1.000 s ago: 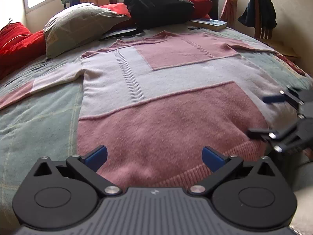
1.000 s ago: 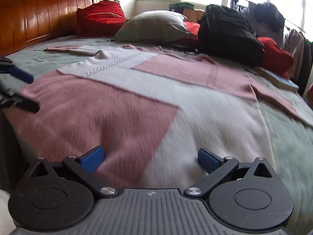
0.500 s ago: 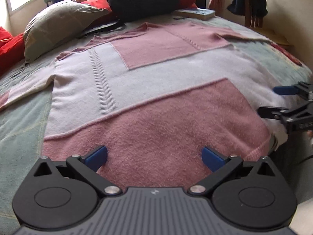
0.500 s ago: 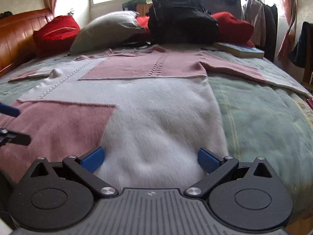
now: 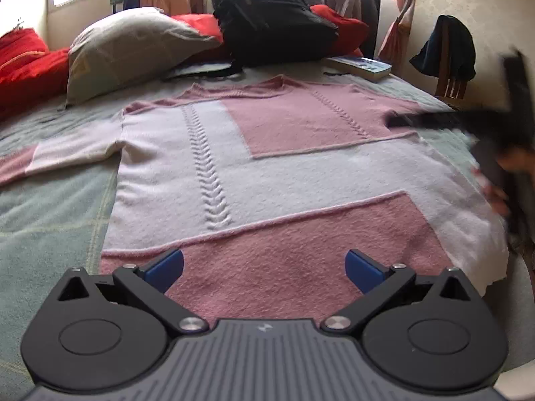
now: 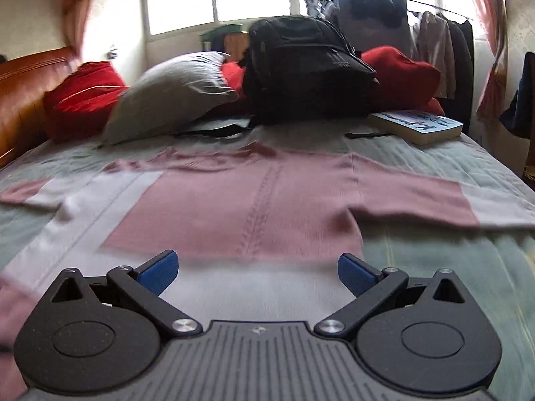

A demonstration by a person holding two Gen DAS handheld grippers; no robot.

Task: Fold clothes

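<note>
A pink and white knitted sweater point(image 5: 267, 167) lies spread flat on the bed, sleeves out to both sides. My left gripper point(image 5: 264, 267) is open and empty, low over the pink hem. My right gripper point(image 6: 257, 270) is open and empty, over the sweater's white band point(image 6: 254, 287) near its right side. The right gripper also shows blurred at the right edge of the left wrist view point(image 5: 485, 123), above the right sleeve. The right sleeve point(image 6: 434, 204) stretches across the green bedspread.
A grey pillow point(image 5: 133, 50), red cushions point(image 5: 26, 63), a black backpack point(image 5: 271, 20) and a book point(image 5: 361, 65) lie at the head of the bed. A wooden headboard point(image 6: 20, 97) is at left. A chair with dark clothing point(image 5: 448, 53) stands at right.
The right gripper has risen and moved up along the sweater's right side, from the hem toward the sleeve. The left gripper has drawn back slightly and stays over the hem.
</note>
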